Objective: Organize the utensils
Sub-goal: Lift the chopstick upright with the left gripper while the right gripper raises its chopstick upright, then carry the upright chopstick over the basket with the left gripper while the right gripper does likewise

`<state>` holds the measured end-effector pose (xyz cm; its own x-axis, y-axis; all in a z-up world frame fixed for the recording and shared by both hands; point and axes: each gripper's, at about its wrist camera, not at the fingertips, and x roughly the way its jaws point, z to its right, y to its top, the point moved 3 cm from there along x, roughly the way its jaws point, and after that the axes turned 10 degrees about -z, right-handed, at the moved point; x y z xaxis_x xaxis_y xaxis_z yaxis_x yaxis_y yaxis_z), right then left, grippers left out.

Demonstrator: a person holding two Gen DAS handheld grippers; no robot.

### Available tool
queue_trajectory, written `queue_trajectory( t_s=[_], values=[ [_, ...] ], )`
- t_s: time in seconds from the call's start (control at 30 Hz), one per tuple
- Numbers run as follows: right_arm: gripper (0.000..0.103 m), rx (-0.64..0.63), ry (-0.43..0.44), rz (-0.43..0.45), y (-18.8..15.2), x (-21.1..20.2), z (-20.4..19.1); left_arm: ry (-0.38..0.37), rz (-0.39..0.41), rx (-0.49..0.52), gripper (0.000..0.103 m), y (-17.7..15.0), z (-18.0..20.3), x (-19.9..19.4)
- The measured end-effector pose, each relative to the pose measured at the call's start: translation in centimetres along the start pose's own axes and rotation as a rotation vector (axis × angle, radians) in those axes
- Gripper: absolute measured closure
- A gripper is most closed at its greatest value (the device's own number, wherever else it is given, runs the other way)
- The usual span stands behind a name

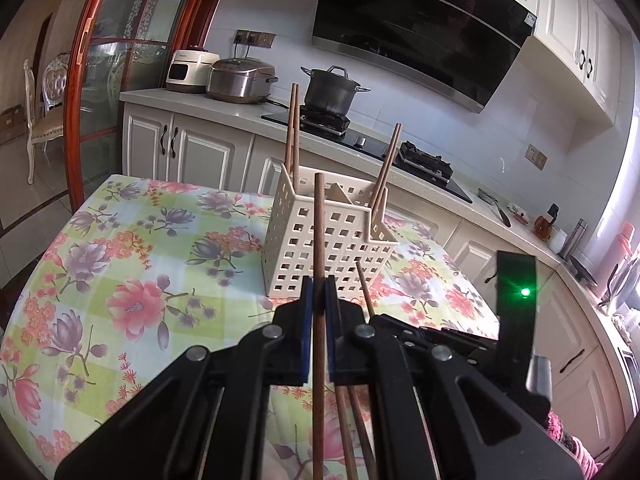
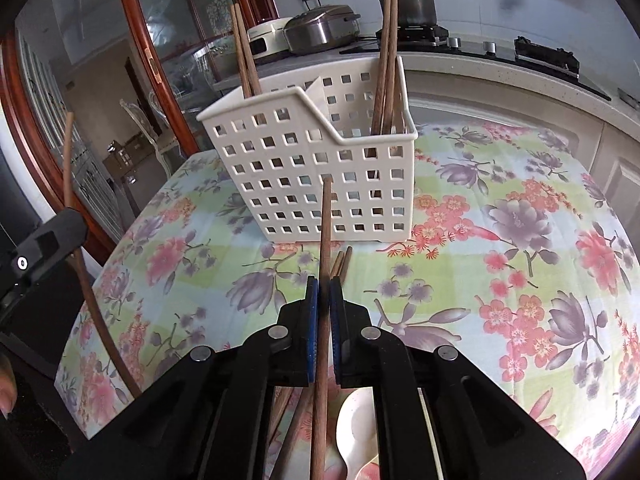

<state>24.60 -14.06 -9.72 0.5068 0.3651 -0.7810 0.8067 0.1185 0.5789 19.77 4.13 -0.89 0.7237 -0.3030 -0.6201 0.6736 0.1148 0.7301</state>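
1. Brown wood sits in both my grips: my left gripper [image 1: 319,296] has its blue-padded fingers [image 1: 306,308] closed on one chopstick [image 1: 319,240], and my right gripper [image 2: 323,292] is closed on another chopstick [image 2: 325,240]. Each stick runs forward between the pads and points up toward the basket.
2. Nearest me, under the right gripper, loose chopsticks [image 2: 340,260] and a white spoon [image 2: 356,432] lie on the floral worktop [image 2: 520,240], so sorting is not finished, by my judgement.
3. In the right view my left gripper's body [image 2: 44,248] shows at the left edge with its long stick [image 2: 70,160] standing up and well apart from my right one.
4. Further off stands the cream perforated basket [image 2: 312,176], with a divider. One pair of chopsticks [image 2: 244,56] leans in its far left compartment, another pair [image 2: 386,60] in the right one.
5. Risks as I see them: each stick is pinched along a thin line, so it could pivot or slip if I tilt. A tip could catch in a square hole or on the rim and push the light basket, perhaps tipping it. Bringing both sticks in together could make them cross or knock the leaning pairs.
6. Farthest back are the stove and a pot [image 1: 332,92].
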Motion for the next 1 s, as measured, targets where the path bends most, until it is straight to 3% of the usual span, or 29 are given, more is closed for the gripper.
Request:
queue_trajectory(
  t_s=[0.3, 0.57, 1.0],
  values=[
    [0.096, -0.007, 0.063, 0.127, -1.4, -5.7, 1.1, 0.023, 0.019, 0.037, 0.097, -0.5, 2.1, -0.8],
    [0.096, -0.054, 0.038, 0.246, -2.9, -10.6, 1.6, 0.056, 0.037, 0.068, 0.097, -1.1, 3.4, -2.1],
    [0.096, -0.088, 0.092, 0.325, -5.2, -14.3, 1.5, 0.112, 0.089, 0.149, 0.097, -2.5, 6.2, -4.6]
  ],
)
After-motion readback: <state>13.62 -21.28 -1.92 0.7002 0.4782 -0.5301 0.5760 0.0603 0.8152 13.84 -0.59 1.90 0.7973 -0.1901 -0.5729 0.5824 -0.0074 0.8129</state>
